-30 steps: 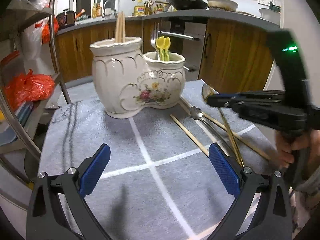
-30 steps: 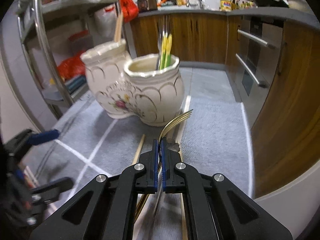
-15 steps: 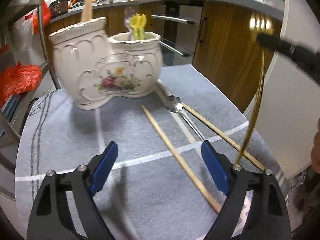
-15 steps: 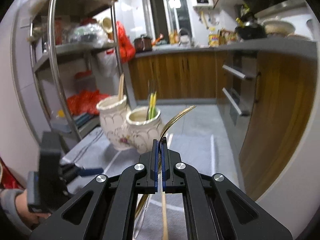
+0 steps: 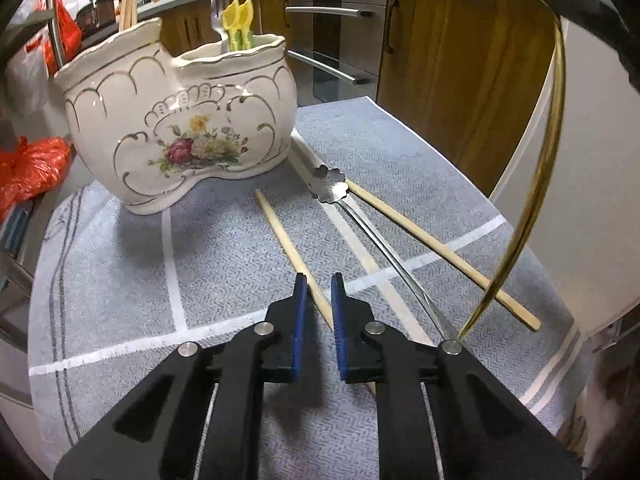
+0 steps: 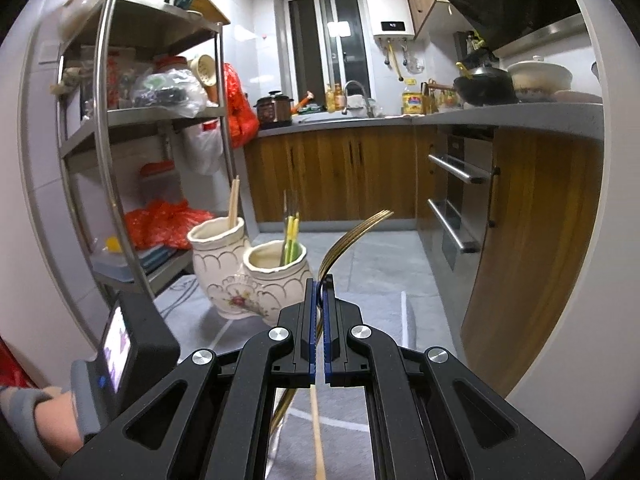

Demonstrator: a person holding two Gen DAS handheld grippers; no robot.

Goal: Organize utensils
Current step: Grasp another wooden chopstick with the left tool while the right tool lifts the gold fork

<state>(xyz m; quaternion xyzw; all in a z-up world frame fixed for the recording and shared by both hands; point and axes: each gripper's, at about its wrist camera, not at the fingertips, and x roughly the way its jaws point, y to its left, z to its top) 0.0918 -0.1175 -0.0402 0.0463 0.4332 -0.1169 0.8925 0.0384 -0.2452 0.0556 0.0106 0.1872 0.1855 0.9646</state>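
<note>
A white floral ceramic holder with two cups stands at the back of the grey cloth; it also shows in the right wrist view. Its taller cup holds chopsticks, its shorter cup yellow-green utensils. My left gripper is low over the cloth, its jaws nearly closed around a loose chopstick. My right gripper is shut on a gold fork and holds it high; the fork hangs at the right of the left wrist view.
A silver flower-ended utensil and a second chopstick lie on the cloth right of my left gripper. A steel shelf rack stands left. Wooden cabinets and an oven stand behind and right.
My left gripper has narrowed from wide open around the loose chopstick. My right gripper has lifted the gold fork higher above the cloth.
</note>
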